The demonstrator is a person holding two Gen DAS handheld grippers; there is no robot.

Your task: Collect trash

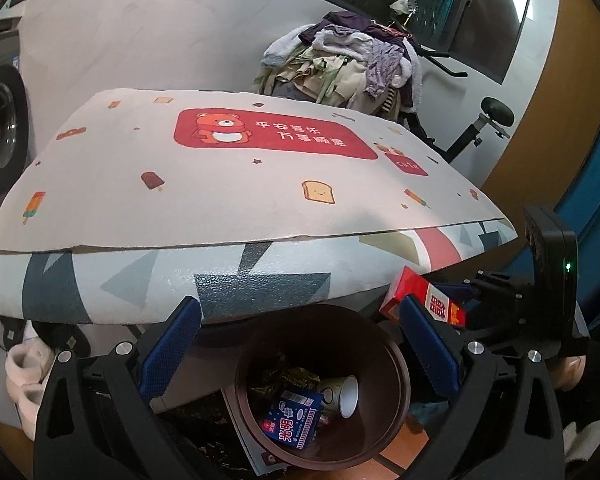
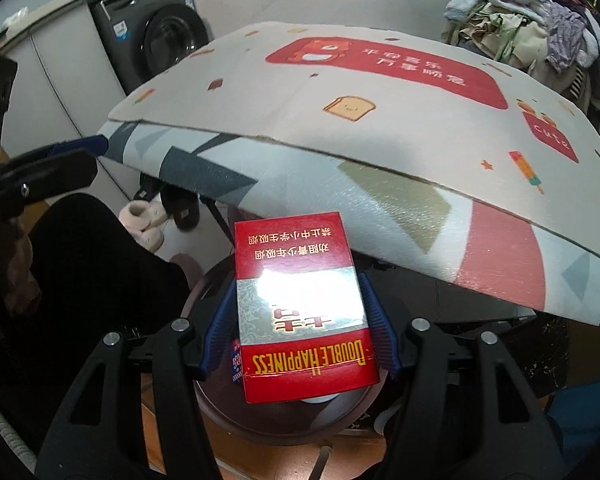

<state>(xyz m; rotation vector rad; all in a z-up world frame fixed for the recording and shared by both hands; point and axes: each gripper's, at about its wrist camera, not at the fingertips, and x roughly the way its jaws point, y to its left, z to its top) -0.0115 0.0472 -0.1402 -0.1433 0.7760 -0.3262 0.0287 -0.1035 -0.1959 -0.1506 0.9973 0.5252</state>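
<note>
A brown round trash bin (image 1: pixel 396 412) stands on the floor below the table edge. It holds a blue carton (image 1: pixel 294 420), a white paper cup (image 1: pixel 346 394) and dark wrappers. My left gripper (image 1: pixel 300 340) is open and empty above the bin. My right gripper (image 2: pixel 300 328) is shut on a red cigarette pack (image 2: pixel 300 304) marked "Double Happiness", held over the bin (image 2: pixel 220 412). The pack (image 1: pixel 416 292) and right gripper (image 1: pixel 500 292) also show in the left wrist view, at the bin's right rim.
A table (image 1: pixel 220 280) with a patterned cloth and a cartoon mat (image 1: pixel 240 168) overhangs the bin. A clothes pile (image 1: pixel 340 64) sits behind it. A washing machine (image 2: pixel 160 40) stands at left. Slippers (image 2: pixel 144 224) lie on the floor under the table.
</note>
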